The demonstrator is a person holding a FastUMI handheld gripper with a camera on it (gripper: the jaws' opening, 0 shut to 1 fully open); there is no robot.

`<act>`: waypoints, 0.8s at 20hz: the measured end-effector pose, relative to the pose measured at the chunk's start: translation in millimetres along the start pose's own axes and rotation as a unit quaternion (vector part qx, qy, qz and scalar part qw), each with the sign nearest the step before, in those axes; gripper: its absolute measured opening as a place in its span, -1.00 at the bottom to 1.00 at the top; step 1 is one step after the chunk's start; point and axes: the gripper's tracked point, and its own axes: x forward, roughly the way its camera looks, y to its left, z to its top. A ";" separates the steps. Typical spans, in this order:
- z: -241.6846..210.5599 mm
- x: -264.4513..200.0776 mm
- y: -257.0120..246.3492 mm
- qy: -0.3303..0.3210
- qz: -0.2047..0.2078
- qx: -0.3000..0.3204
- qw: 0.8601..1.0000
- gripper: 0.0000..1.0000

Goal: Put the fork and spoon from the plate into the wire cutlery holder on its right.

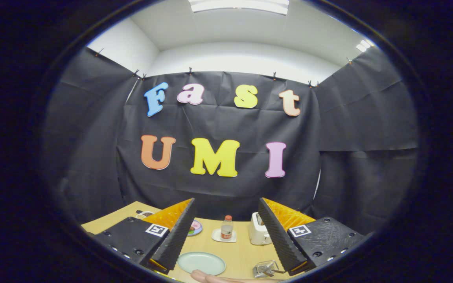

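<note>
A pale green plate [201, 262] lies on the wooden table [242, 251], below and between my fingers; the part of its surface that I see is bare. To its right, close by my right finger [279, 236], stands the small wire cutlery holder [265, 269]. Shiny metal shows in it, but it is too small to tell whether that is cutlery. My gripper [226, 201] is held high above the table and is open, with a wide gap and nothing between the fingers. A person's hand [220, 279] rests at the table's near edge, just in front of the plate.
Beyond the plate a small bottle [226, 228] with a red cap stands on a white coaster. A white toaster [258, 234] is to its right and a small patterned dish [195, 227] to its left. A small wire object [144, 214] sits at the far left.
</note>
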 end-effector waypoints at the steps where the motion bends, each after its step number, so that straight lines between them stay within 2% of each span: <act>1: 2.8 -0.6 3.1 -0.007 0.010 0.007 1.000 0.91; 11: -0.5 -4.5 -2.6 -0.024 0.018 0.006 1.000 0.91; 16: -12.2 0.8 -0.9 -0.013 0.018 0.003 1.000 0.91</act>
